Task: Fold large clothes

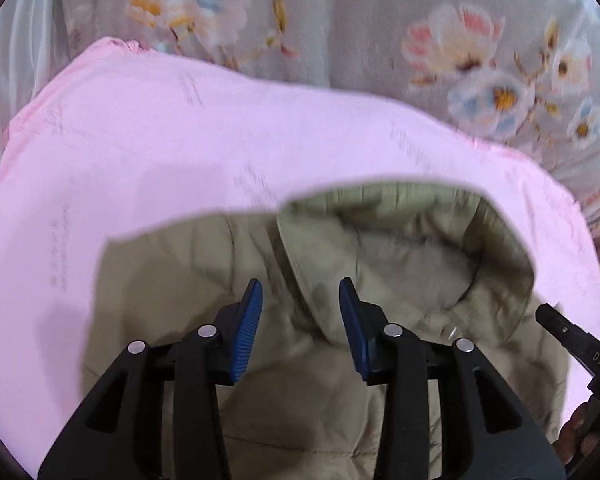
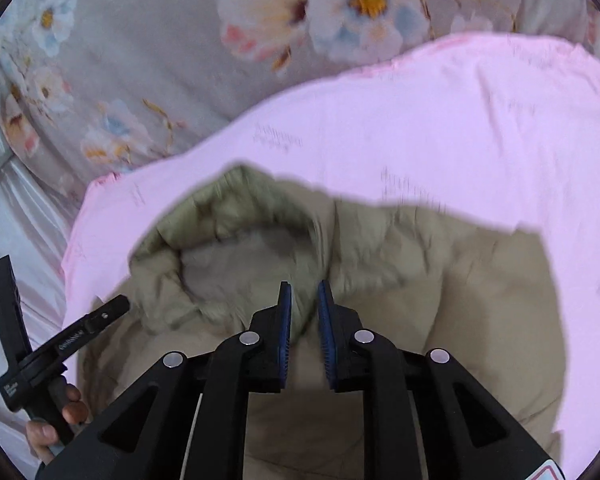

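With the olive hooded jacket (image 1: 268, 368) lying on the pink sheet (image 1: 140, 152), the left gripper (image 1: 300, 308) hangs released and the right gripper (image 2: 303, 312) stands narrowly parted, both empty above the hood, so next comes gripping that hood to fold it near

Soft, even indoor light — no glare. Motion blur smears the cloth. Fisheye bending and dark vignette ring both views' edges.
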{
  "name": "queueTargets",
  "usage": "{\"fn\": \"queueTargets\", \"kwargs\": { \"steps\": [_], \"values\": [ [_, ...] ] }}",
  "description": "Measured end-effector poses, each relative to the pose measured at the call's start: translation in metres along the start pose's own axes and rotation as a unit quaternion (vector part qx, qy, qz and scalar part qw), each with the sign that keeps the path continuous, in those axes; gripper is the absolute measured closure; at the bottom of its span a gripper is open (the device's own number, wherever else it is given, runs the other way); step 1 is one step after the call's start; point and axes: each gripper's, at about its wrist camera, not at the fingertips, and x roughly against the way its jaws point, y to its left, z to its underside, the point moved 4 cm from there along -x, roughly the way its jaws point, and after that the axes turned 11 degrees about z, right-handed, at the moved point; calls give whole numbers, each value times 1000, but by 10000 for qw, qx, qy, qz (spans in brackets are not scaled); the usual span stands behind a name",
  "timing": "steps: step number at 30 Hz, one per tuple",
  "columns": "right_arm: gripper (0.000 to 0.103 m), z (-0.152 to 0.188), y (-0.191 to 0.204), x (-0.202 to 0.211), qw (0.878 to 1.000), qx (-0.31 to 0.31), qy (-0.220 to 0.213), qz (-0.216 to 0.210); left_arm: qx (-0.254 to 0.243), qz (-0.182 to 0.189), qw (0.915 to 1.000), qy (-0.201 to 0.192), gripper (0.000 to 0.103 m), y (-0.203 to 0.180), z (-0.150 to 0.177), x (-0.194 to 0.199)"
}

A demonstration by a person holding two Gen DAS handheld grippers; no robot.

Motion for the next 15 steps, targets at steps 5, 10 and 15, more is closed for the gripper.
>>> {"fn": "queueTargets", "kwargs": {
  "steps": [5, 10, 15],
  "values": [
    [83, -60, 23, -17, 9995, -27, -282, 170, 272, 70, 9993, -245, 46, -3, -77, 0],
    [83, -83, 26, -74, 9985, -428, 51, 334, 732, 210, 9956, 549, 46, -13, -111, -66],
    [83, -43, 37, -100, 9950, 313, 882, 356, 718, -171, 9791, 1896, 56, -22, -65, -103]
  ]
}}
